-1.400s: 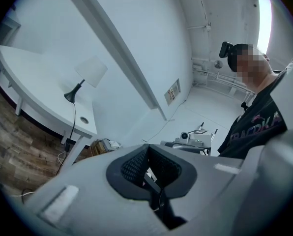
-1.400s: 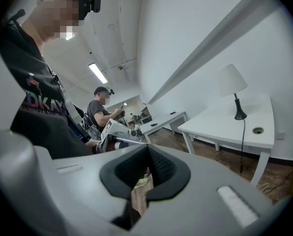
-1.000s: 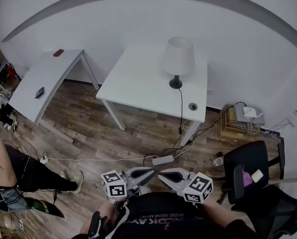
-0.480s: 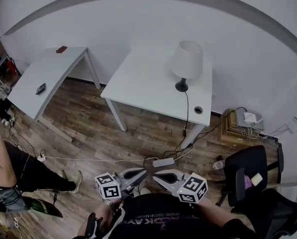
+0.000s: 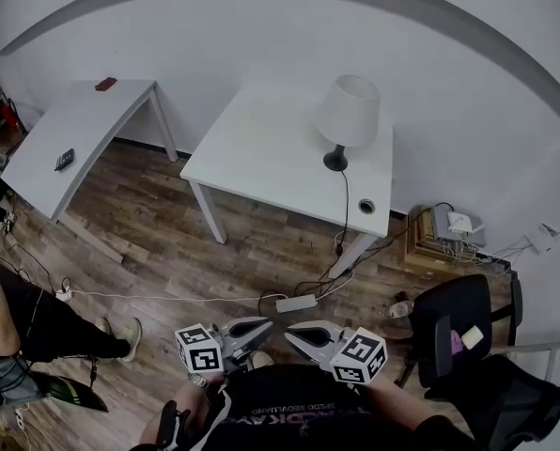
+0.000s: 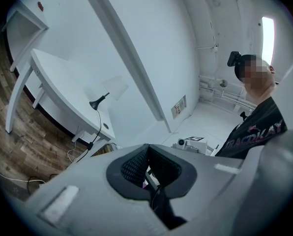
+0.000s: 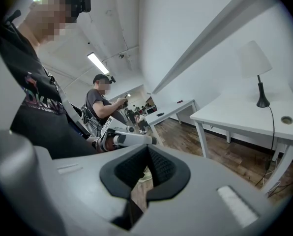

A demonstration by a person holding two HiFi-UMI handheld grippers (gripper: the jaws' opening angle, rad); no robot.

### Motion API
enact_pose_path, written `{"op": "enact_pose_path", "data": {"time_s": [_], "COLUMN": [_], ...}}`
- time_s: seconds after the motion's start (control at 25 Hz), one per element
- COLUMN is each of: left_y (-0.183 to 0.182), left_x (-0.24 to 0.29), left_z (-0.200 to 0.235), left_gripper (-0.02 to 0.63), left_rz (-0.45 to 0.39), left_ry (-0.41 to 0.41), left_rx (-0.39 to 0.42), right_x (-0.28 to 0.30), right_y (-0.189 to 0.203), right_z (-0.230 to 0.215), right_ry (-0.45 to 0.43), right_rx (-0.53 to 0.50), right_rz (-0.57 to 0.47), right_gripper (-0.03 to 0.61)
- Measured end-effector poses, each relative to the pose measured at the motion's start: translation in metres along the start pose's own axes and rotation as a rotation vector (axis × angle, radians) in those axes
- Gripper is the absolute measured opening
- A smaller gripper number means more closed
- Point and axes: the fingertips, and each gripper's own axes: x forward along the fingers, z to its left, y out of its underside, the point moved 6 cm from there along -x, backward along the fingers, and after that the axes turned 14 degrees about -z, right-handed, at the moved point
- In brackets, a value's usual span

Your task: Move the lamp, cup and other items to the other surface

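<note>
Presently holding left gripper (image 5: 261, 327) and right gripper (image 5: 297, 332) pressed together, empty, low at torso, side by side: staged for approach. Locate white-shaded black-stemmed lamp (image 5: 348, 113) upright on white rectangular counter (image 5: 261, 158), well apart, black cord (image 5: 344, 205) hanging off edge. Destination, likely: second white counter (image 5: 83, 125), left.

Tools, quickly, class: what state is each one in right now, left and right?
Left tool: closed, holding nothing.
Right tool: closed, holding nothing.
</note>
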Motion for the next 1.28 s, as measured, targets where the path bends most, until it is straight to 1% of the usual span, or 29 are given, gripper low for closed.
{"op": "enact_pose_path", "data": {"time_s": [0.24,0.48,0.76,1.04,1.28], "left_y": [0.0007,0.003,0.0034,0.0064,0.0053], "left_x": [-0.0045,-0.0089,-0.0058,-0.0001,-0.0001], "left_z": [-0.0019,-0.0012,-0.0027,-0.003,-0.0058], "left_gripper": [-0.005,-0.005,-0.005,-0.005,-0.005], "left_rz": [-0.001,-0.017,-0.004,0.021,0.02], "left_ry": [0.006,0.014,0.013,0.019,0.034], "left_rx": [0.002,-0.012,-0.025,-0.019,-0.004], "right_x": [0.0066,0.005,0.0007,-0.0018,0.0024], "right_y": [0.0026,0.0056,0.0063,0.0063,0.007], "right_z": [0.0045,0.0074,0.007,0.0041,0.0038], "right_ry": [-0.016,-0.012,0.004,0.01,-0.009], "right_rx": [0.002,0.011,0.015,0.018,0.019], "right_rz": [0.018,0.011,0.0,-0.002,0.009], "right_gripper": [0.005,0.005,0.005,0.005,0.005]}}
